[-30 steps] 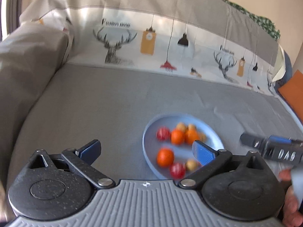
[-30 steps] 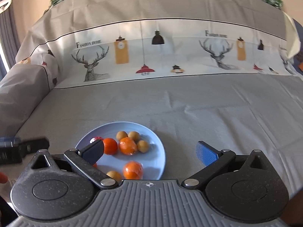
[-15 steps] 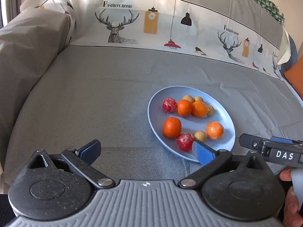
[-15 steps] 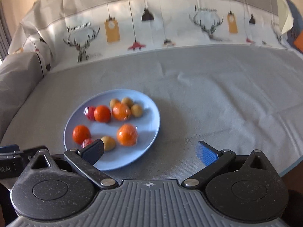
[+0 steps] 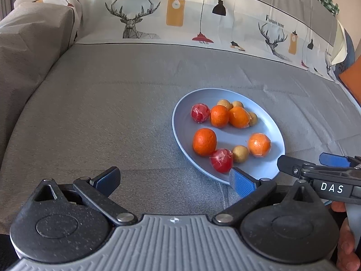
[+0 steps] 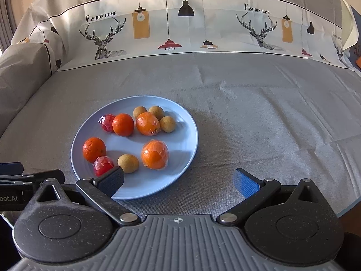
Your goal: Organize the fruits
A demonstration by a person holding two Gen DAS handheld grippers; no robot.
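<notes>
Your left gripper (image 5: 173, 179) and your right gripper (image 6: 178, 180) both stand wide apart, holding nothing, low at the near rim of the blue plate (image 6: 180, 158) of fruit on the grey sofa cover (image 6: 259, 117). Only the left view shows your hand (image 5: 345, 248) gripping the right tool.

A home, likely a bedroom: a bed (image 6: 248, 117) spread with grey cloth, a "Fashion Home" deer-and-lamp printed sheet (image 6: 203, 22) across the frame's top, an orange cushion (image 5: 352, 81) at right.
</notes>
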